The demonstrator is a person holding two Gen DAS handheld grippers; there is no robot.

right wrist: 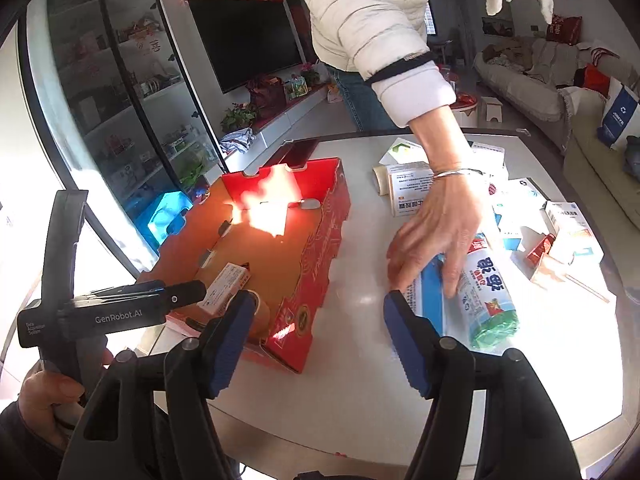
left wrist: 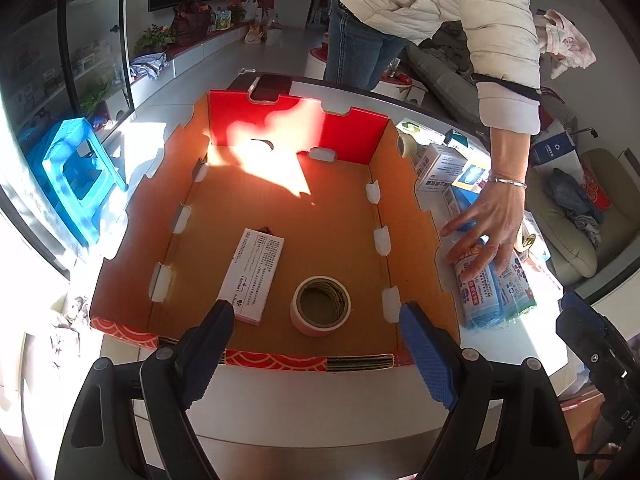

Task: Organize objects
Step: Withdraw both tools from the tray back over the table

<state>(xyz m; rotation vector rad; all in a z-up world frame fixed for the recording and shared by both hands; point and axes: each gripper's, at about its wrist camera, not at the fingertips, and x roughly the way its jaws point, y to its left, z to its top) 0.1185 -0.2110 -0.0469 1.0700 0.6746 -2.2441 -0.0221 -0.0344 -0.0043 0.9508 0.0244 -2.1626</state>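
1. The bag rolls (right wrist: 476,300), a shrink-wrapped pack of blue and green rolls, lie on the white table (right wrist: 360,380) just beside the right wall of the cardboard tray (left wrist: 404,184), near the table's front edge. A bystander's hand (right wrist: 444,232) rests on top of them.
2. I judge the pack light and soft, with slippery film; it should give a little under the pads. The best hold is across the middle of its length, not at the loose ends.
3. The right gripper (right wrist: 320,312) is half open and empty, near the pack's end. The left gripper (left wrist: 316,320) is wide and empty, above the tray's front edge.
4. Inside the tray, near the front wall, lie a tape roll (left wrist: 320,306) and a white carton (left wrist: 254,276).
5. The other boxes toward the table's far right corner are blurred; probably medicine cartons.
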